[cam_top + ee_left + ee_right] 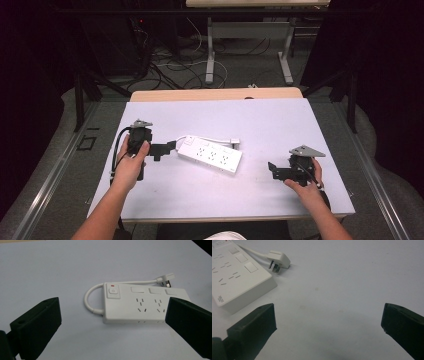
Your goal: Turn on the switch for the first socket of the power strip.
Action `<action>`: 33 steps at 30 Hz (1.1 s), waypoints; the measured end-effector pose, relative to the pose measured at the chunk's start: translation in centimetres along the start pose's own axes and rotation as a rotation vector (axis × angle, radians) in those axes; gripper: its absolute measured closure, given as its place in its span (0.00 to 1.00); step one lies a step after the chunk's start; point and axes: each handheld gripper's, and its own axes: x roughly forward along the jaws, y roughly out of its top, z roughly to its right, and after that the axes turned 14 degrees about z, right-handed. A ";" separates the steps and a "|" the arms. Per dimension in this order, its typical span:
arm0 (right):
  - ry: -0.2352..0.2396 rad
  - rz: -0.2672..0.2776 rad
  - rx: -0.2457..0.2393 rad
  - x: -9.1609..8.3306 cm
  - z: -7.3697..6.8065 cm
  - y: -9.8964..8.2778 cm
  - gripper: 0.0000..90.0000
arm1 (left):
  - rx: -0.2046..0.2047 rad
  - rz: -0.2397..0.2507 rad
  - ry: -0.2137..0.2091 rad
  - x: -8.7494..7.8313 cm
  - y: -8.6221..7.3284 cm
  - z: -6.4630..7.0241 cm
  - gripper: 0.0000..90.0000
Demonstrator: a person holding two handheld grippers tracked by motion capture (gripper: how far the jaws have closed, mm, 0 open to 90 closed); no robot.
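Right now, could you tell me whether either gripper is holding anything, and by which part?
Nothing is held. The left gripper stands open just short of the white power strip, and the right gripper is open over the bare table.

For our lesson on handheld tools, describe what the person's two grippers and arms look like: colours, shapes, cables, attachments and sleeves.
Both grippers are black, each with two blocky, flat-faced jaws. The left gripper carries a grey three-cornered plate on top and trails a black cable. The right gripper has a similar grey plate. Small round holes mark the jaw tips in the gripper views. The forearms are bare, with no sleeves in sight.
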 end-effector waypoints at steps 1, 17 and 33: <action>0.003 -0.001 -0.007 0.0 0.1 0.0 0.00 | -0.003 0.003 0.000 -0.2 -0.1 -0.3 0.00; 0.000 -0.002 -0.001 0.0 0.0 0.0 0.00 | -0.069 0.047 0.088 -2.4 -2.3 -3.8 0.01; -0.002 -0.004 0.004 0.0 0.0 -0.1 0.00 | -0.113 0.067 0.157 -2.2 -6.0 -6.6 0.01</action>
